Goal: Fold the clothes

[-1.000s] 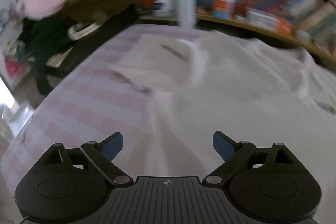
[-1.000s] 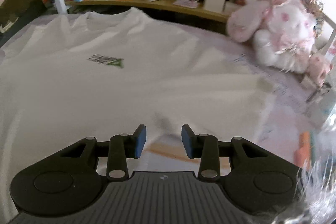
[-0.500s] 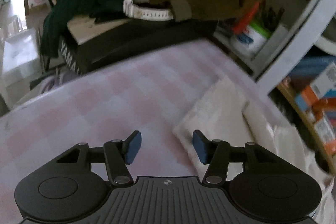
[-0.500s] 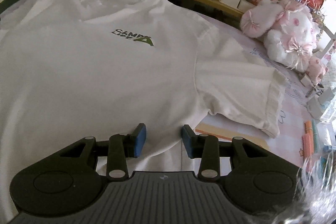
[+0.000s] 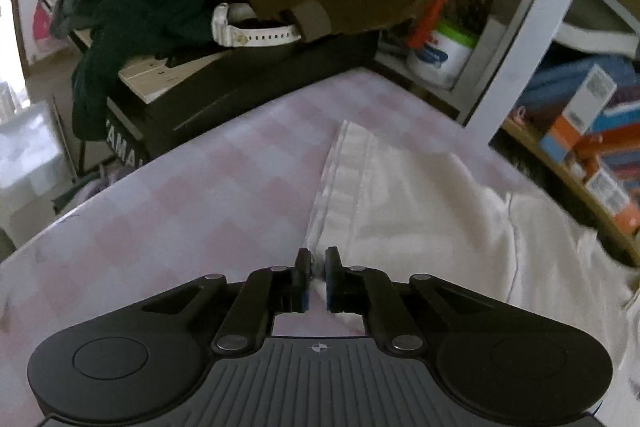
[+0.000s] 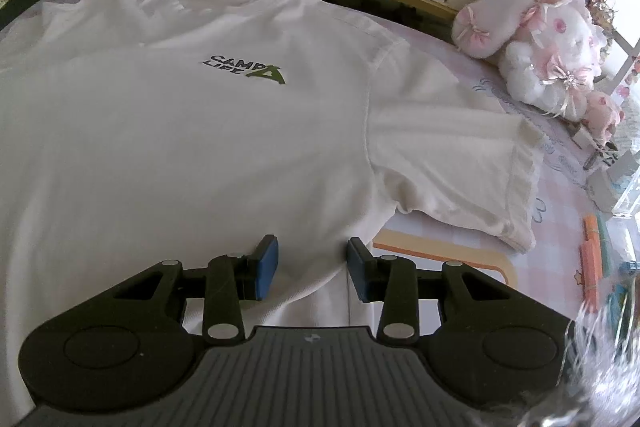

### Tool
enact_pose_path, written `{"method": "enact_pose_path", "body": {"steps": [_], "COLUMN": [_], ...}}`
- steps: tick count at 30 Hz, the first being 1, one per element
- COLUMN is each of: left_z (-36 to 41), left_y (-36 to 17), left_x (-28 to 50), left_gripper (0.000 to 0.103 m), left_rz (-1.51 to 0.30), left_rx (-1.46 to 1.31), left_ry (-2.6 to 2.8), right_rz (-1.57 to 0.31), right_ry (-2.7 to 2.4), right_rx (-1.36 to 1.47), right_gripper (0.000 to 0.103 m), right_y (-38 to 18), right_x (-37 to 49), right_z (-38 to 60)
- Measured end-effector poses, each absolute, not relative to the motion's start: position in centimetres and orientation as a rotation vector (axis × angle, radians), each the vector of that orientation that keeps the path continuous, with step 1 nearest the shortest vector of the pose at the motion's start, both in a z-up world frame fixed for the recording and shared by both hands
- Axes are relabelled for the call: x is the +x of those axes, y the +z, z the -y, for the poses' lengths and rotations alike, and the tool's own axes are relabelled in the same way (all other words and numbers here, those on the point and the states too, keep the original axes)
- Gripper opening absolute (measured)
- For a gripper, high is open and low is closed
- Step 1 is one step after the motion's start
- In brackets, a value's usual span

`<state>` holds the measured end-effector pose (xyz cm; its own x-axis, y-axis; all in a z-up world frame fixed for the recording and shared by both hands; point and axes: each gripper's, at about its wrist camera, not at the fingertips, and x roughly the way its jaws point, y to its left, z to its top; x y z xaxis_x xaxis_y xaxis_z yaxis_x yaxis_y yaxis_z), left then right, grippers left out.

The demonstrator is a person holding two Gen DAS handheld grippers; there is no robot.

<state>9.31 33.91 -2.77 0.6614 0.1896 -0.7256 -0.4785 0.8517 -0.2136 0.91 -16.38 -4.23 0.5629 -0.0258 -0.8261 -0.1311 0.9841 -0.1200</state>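
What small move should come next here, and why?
Probably the left gripper should lift the sleeve hem it is pinching and carry it inward over the shirt. Its jaws are nearly closed on white cloth at the sleeve's edge, while the right gripper is open above the shirt's side, holding nothing, and the shirt lies flat, unfolded.

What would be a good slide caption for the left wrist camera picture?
Left gripper shut on the sleeve hem of a white T-shirt spread on a pink checked cloth.
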Motion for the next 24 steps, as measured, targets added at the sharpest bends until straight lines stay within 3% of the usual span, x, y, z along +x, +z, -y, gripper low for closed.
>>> {"method": "enact_pose_path", "body": {"steps": [5,9,13,16,18,20,24], "left_z": [-33.3,-32.2,-30.8,-28.4,-26.3,-23.5,-17.8], "left_y": [-2.9,-2.2,0.5,1.3,1.3,1.0,-1.3], "left_x": [9.2,9.6,8.7,10.2,11.8,13.8,17.5], "left_gripper": [0.007,0.015,0.016,0.027,0.045,0.052,0.054], "left_rz": [-0.795,-0.850,-0.731,-0.703,-0.704,-0.700,-0.730], "left_rx": [-0.343,-0.217,-0.127,-0.061,-0.025,-0.006,0.036], "left_ry": [0.399,0.435,0.432,0.263,0.145,0.033,-0.137], "right_rz": [-0.969,-0.961,-0.949,-0.939,-0.934,-0.932,-0.940], "right_ry": [0.083,0.090,0.093,0.098,0.102,0.106,0.102], "right_rx": [-0.164,-0.148,-0.132,-0.130,-0.132,-0.135,-0.155], "right_gripper": [0.036,0.036,0.037,0.037,0.037,0.037,0.042], "right_y": [-4.2,-4.2,-4.3,-4.4,-4.4,-4.4,-4.3], "right_x": [0.9,0.8,0.6,0.5,0.5,0.5,0.9], "right_z": [16.8,17.1,17.2,17.2,17.3,17.3,17.2]}}
